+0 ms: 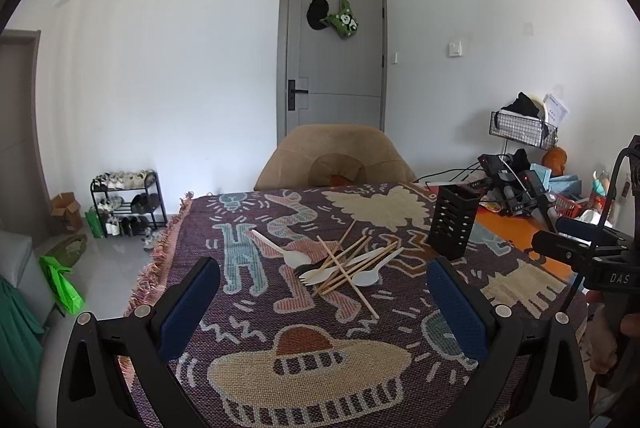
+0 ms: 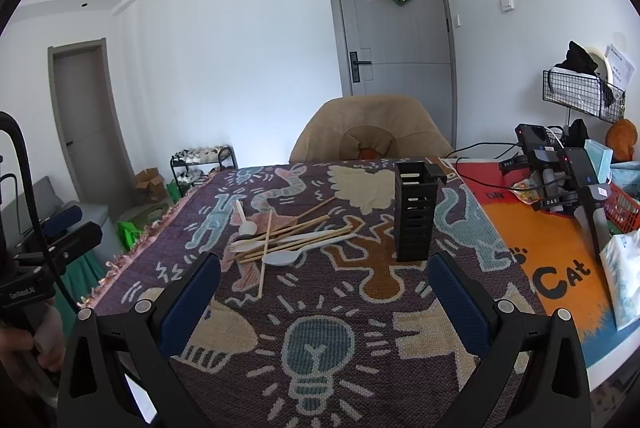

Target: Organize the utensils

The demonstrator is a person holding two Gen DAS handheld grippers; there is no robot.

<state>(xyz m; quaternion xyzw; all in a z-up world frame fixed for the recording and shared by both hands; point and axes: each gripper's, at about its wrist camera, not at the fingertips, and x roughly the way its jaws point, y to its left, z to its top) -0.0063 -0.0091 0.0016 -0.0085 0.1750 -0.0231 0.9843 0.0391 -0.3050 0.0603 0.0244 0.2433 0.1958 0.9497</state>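
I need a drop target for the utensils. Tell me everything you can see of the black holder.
The black holder is a tall, rectangular caddy, plastic by its look, with horizontal slots down its sides and an open top. It stands upright on the patterned cloth, right of the utensil pile, touching neither gripper. Nothing sticks out of it.

Bottom edge cuts both grippers' bodies; overlapping chopsticks (image 1: 347,265) hide parts of the spoons (image 1: 368,278) beneath

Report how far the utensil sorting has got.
Done: nothing; the black holder stands upright with nothing sticking out. In hand: nothing; the left gripper and right gripper are both open. Left: the whole pile of chopsticks, spoons and fork.
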